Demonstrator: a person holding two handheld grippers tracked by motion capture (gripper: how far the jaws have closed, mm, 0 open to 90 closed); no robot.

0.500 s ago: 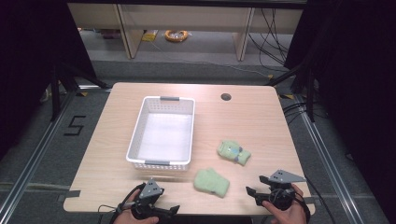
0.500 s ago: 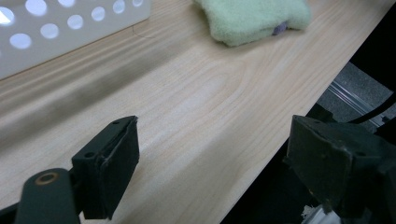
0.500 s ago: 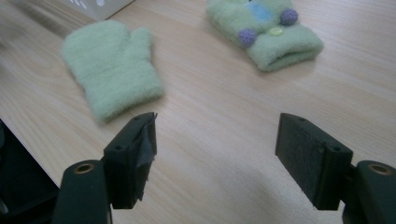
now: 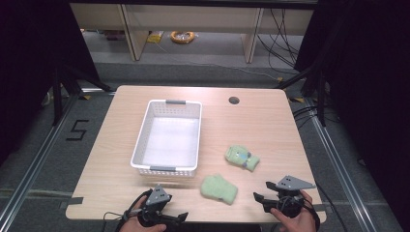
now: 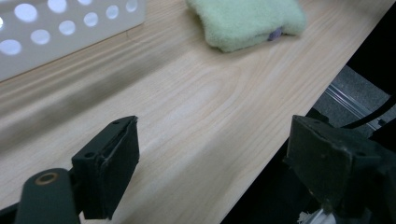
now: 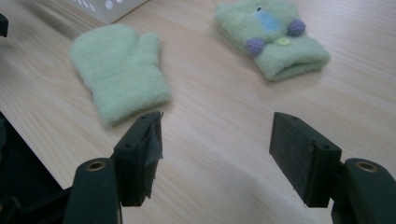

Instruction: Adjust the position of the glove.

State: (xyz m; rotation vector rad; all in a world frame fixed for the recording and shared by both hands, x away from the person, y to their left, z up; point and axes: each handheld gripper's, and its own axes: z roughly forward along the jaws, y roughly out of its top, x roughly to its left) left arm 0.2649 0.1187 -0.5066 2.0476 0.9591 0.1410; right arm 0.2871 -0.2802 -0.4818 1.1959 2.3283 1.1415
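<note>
Two green mittens (image 4: 219,188) beside white basket (image 4: 140,145), unlabelled.

In the left gripper view the basket (image 5: 70,32) and plain mitten (image 5: 245,21) run off the top edge. The high view cuts both hands (image 4: 295,220) at the bottom. Motifs on the patterned mitten (image 4: 241,157) are too small to read there.

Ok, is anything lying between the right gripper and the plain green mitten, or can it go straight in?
Nothing visible blocks it. The right gripper sits open at the table's near edge, with bare wood between its jaws and the plain mitten. The decorated mitten lies off to the side, and the white basket is beyond.
</note>
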